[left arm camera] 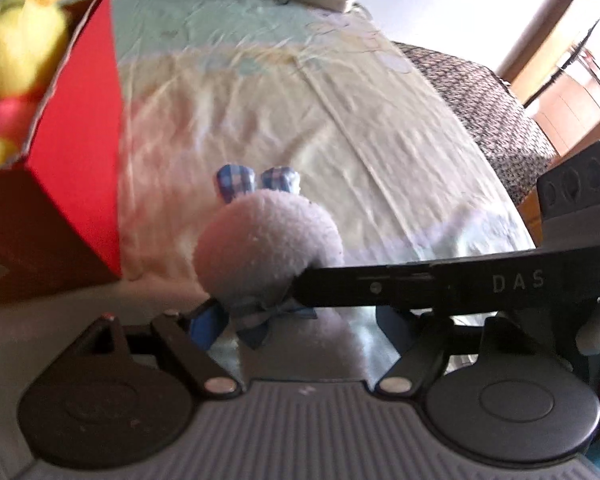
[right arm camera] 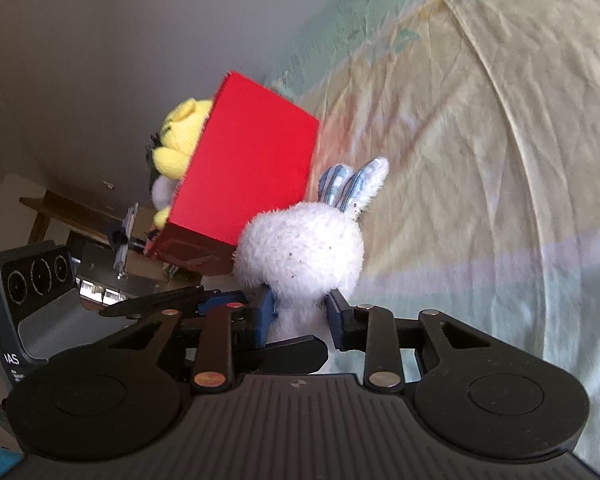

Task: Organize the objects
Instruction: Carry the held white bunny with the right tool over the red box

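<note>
- Pastel patchwork bedsheet (left arm camera: pixel 340 120), creased and soft, is spread under the whole scene.
- Red cardboard box (right arm camera: pixel 252 168) is seen standing on the sheet, a yellow plush bear (right arm camera: pixel 180 136) poking out of its open top.
- White fluffy plush rabbit with blue checked ears (right arm camera: pixel 300 248) is held just beside the box, above the sheet.
- Right gripper (right arm camera: pixel 300 316) is clamped on the rabbit's body, both blue pads pressed into the fur.
- Left gripper (left arm camera: pixel 292 320) is set close against the rabbit's neck bow; whether it is clenched cannot be told.
</note>
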Available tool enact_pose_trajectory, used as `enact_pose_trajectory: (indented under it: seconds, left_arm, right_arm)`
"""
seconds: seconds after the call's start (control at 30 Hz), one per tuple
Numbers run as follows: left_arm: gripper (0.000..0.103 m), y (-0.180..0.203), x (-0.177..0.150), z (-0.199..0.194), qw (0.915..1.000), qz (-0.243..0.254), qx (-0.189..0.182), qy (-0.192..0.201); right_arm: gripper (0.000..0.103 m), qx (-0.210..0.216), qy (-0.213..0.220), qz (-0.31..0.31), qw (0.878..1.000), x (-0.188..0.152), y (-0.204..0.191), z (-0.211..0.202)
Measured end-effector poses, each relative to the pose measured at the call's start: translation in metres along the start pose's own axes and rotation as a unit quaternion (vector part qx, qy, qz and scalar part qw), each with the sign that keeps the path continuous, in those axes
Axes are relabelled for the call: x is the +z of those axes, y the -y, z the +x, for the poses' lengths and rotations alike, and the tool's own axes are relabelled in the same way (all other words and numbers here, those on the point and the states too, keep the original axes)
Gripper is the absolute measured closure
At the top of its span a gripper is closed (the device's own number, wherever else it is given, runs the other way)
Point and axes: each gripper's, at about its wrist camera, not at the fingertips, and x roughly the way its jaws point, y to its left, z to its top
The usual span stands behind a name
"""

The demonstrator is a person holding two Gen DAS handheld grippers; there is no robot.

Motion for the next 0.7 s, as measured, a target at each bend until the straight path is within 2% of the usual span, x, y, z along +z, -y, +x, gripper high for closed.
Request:
enact_pose_trajectory:
  seconds: [0.17, 0.4, 0.7]
  left_arm:
    - [0.025, 0.008, 0.004, -0.011, 0.9992, 0.028, -0.004, 0.027]
    - [0.025, 0.013, 0.011, -0.051, 0.9936, 0.077, -0.018, 0.080]
    - [0.024, -0.028, 0.007, -0.113, 0.9854, 0.100, -0.030, 0.135]
  right_arm:
    - [0.071, -0.002, 0.042, -0.019, 0.999, -0.004, -0.021, -0.017]
    - [0.071, -0.011, 0.109, -0.053, 0.993, -0.008, -0.066, -0.028]
    - [0.071, -0.010, 0.157, -0.110, 0.981, -0.015, -0.133, 0.002]
